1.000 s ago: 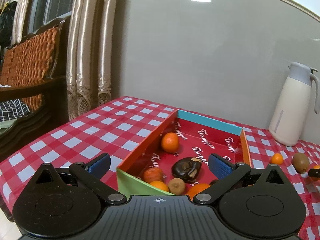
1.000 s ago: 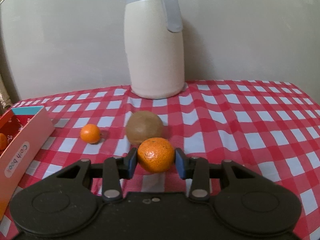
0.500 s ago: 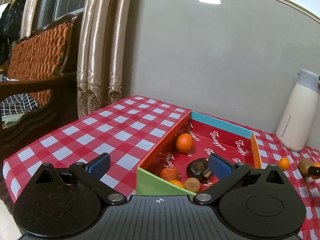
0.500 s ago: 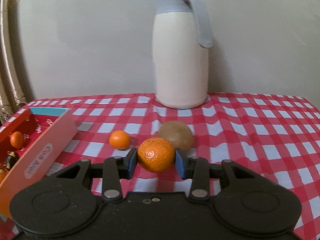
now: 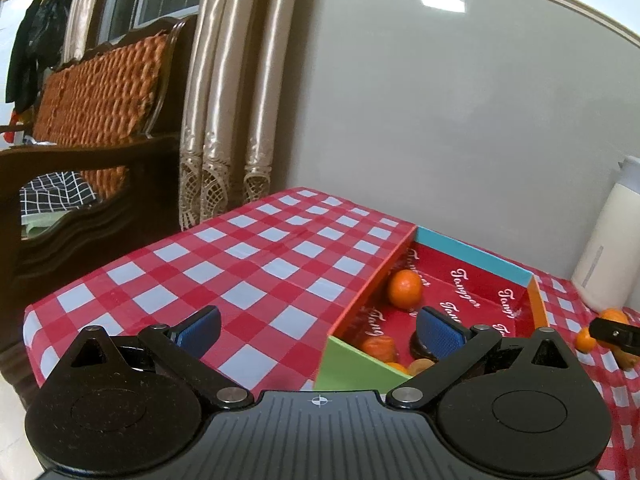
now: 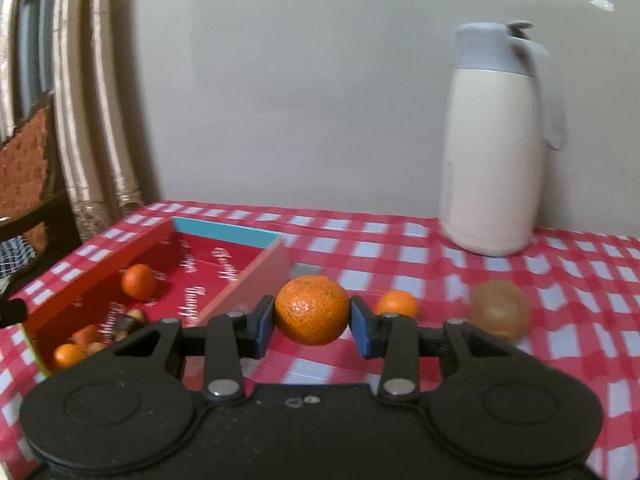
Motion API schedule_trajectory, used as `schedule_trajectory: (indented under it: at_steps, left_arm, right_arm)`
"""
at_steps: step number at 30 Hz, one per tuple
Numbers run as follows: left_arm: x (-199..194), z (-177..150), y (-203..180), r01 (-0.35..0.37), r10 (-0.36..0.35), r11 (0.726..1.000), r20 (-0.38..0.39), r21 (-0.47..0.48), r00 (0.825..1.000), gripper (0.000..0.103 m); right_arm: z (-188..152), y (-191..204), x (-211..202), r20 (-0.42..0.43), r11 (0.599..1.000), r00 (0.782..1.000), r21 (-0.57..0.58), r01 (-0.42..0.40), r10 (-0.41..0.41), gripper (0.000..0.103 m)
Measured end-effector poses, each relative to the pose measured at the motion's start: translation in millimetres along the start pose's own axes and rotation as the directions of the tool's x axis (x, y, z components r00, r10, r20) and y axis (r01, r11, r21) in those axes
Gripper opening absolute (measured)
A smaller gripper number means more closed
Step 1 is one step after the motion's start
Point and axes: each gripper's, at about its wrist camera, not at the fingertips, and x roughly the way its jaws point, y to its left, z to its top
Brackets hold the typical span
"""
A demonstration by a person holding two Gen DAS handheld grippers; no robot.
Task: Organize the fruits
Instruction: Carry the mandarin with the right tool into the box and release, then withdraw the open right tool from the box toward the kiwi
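Checked tablecloth [image 6: 400,240]; right tool [image 6: 312,326] clamped on pitted orange mandarin [image 6: 311,309]; left tool [image 5: 320,330] spread, empty

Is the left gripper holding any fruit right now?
No, the left gripper is open, with only tablecloth and a box corner showing between its fingers.

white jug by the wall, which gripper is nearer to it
Right. The right gripper, shut on a tangerine, faces the white jug across open cloth; the left gripper hangs open beyond the fruit box.
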Motion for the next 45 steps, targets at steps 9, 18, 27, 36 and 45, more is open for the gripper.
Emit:
schedule_trajectory:
  at_steps: [9, 18, 27, 36, 45]
  left_arm:
    - [2.2, 1.1, 10.1, -0.016, 0.016, 1.000, 0.000, -0.010, 1.000, 0.103]
    - [3.1, 1.3, 16.8, -0.027, 0.027, 1.000, 0.000, -0.014, 1.000, 0.103]
    - [5.0, 1.8, 21.1, -0.030, 0.030, 0.999, -0.002, -0.019, 1.000, 0.103]
    - [4.3, 0.8, 15.9, -0.021, 0.021, 1.000, -0.002, -0.012, 1.000, 0.103]
    - [2.8, -0.7, 3.9, -0.009, 0.009, 1.000, -0.002, 0.004, 1.000, 0.103]
  right_arm:
    - [3.6, 31.6, 5.8, 0.013, 0.994, 0.995, -0.039, -0.101, 0.102, 0.039]
    - [3.3, 57.2, 10.2, -0.004, 0.982, 0.985, -0.088, -0.169, 0.170, 0.039]
    - [1.3, 69.8, 12.9, -0.008, 0.975, 0.981, -0.113, -0.193, 0.193, 0.042]
    - [4.5, 58.4, 3.6, 0.042, 0.984, 0.987, -0.091, -0.151, 0.156, 0.068]
    - [4.9, 41.8, -5.6, 0.083, 0.994, 0.993, -0.080, -0.073, 0.079, 0.088]
